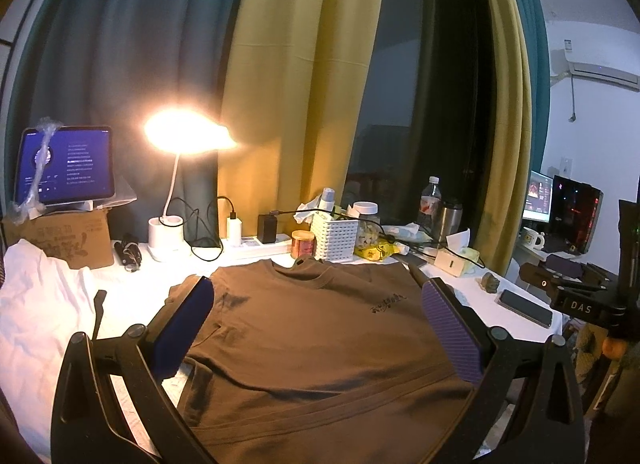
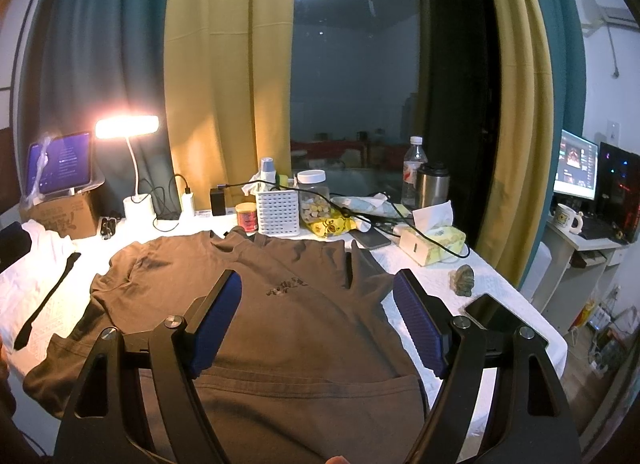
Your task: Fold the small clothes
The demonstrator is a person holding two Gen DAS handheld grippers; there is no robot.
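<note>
- A brown T-shirt (image 2: pixel 256 304) lies face up on the white-covered table (image 2: pixel 500 288), collar toward the window, its bottom hem at the near edge, under both hand-held tools.
- The left gripper (image 1: pixel 320 324) hovers over the shirt with its jaws spread wide, holding nothing; the right gripper (image 2: pixel 320 316) hangs likewise, wide open and empty, above the chest print.
- The shirt does not lie fully flat: in the right wrist view its right sleeve (image 2: pixel 360 264) appears already turned in over the body, and creases run across the lower front. A fold made over these would likely trap the wrinkles.
- A smartphone (image 2: pixel 496 316) rests just beside the shirt's right edge, near the table's edge. Swinging cloth or a jaw could push it off.
- Clutter crowds the collar end: a red jar (image 2: pixel 246 217), a white basket (image 2: pixel 278 211) and a trailing cable (image 2: pixel 420 232). A tug on the shirt toward them could catch or topple something.
- A dark strap (image 2: pixel 48 304) lies on the table at the left, near the left sleeve, and could be gathered up with it.
- A white garment (image 1: pixel 44 296) sits close on the left; a careless pinch could take both fabrics.
- Thin knit is easy to pinch in double layers, which would skew the fold.
</note>
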